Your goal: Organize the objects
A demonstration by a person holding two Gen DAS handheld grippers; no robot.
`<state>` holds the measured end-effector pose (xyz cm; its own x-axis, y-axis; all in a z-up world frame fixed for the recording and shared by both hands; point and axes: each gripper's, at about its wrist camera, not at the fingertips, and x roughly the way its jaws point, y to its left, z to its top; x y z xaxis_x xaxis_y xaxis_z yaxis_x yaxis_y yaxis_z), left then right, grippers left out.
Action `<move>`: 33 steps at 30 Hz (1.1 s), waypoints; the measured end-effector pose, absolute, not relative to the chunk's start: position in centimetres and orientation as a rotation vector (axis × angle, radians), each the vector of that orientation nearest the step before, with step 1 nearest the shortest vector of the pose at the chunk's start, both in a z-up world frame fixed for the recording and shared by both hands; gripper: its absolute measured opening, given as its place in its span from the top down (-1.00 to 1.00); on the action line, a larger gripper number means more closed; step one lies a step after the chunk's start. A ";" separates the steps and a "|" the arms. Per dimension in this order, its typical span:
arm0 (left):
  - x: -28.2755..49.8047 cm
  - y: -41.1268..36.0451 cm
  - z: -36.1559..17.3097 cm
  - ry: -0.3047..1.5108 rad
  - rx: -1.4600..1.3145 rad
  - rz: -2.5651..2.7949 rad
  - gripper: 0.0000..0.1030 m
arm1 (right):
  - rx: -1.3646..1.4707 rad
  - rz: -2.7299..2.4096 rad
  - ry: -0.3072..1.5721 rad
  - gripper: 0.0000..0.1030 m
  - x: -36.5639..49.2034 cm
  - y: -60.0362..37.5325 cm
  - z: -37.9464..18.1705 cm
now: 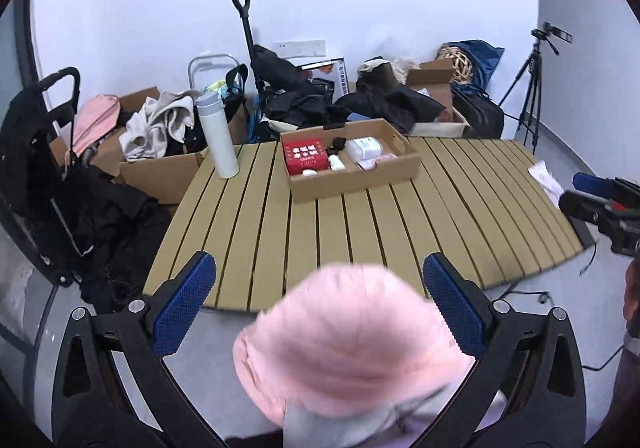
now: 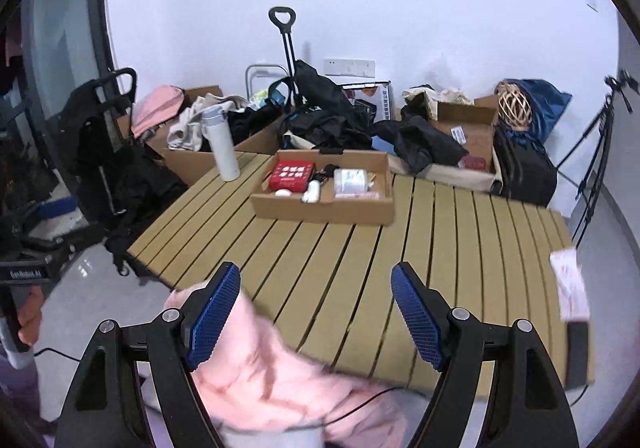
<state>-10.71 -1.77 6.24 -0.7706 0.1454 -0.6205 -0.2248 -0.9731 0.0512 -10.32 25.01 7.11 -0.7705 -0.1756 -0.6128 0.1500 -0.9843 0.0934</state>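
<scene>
Slatted table (image 1: pixel 360 232), pink garment (image 1: pixel 352 340) between left tool (image 1: pixel 320 300) pads.

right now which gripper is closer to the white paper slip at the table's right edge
Right. The right gripper sits just left of the white paper slip. The left gripper is farther left; the slip looks small and distant in its view.

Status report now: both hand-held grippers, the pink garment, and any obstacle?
Left hand-held gripper open, pink garment between the jaws, grip unclear. Right hand-held gripper open, holds nothing. Cardboard tray and white bottle on slatted table.
</scene>
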 end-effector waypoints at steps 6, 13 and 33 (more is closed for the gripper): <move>-3.2 -2.6 1.2 -0.027 -0.937 2.895 -1.00 | 0.891 -2.941 -0.086 -0.59 -1.9 23.7 2.5; -2.5 -2.1 -0.5 0.014 -1.008 2.890 -1.00 | 0.962 -2.888 -0.001 -0.60 -0.2 21.3 -0.8; -1.3 -2.5 -0.6 0.025 -0.997 2.904 -1.00 | 0.950 -2.856 -0.018 -0.60 0.2 21.4 -1.0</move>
<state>-1.27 -2.49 -0.62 -0.7869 0.0615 -0.6140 -0.0722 -0.9974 -0.0075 0.15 21.36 -0.98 -0.7929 -0.1288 -0.5956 0.1211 -0.9912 0.0530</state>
